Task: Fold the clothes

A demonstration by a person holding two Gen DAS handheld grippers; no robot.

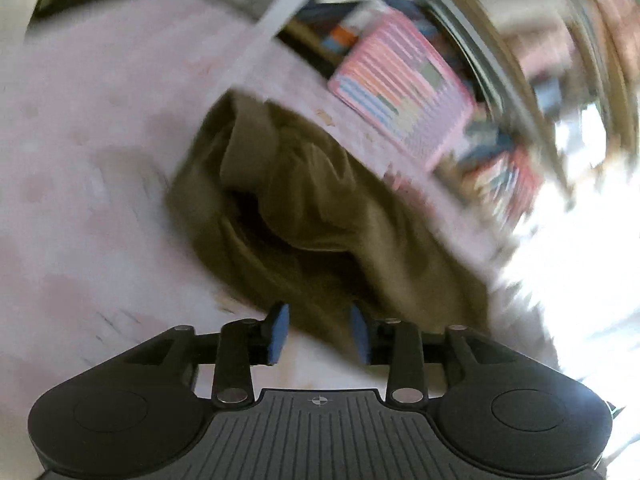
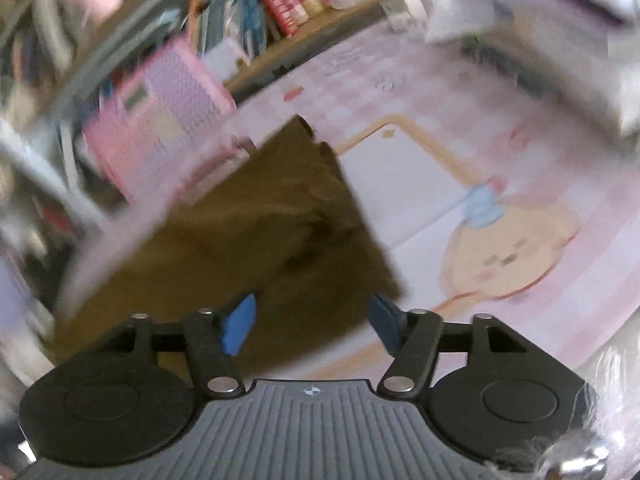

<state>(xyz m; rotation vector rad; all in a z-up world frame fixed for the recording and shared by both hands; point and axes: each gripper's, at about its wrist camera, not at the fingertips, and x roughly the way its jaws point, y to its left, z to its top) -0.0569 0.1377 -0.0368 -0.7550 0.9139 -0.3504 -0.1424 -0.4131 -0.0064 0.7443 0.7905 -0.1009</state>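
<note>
Olive garment (image 1: 320, 216) lies bunched on the pink desk (image 1: 88, 168), toward its 12 o'clock edge. Left tool (image 1: 320, 334) and right tool (image 2: 314, 326) hover above it, fingers parted, empty, positioned for gripping edges.

Blurred by motion. Right gripper (image 2: 314, 326) spread wide, blue pads (image 2: 239, 325) apart, empty, poised over an olive-brown garment (image 2: 256, 232) lying flat on a pink tabletop (image 2: 560, 300) with a cartoon print. Pink basket (image 2: 160, 120) just beyond the garment; shelf of books (image 2: 280, 4) behind.
</note>
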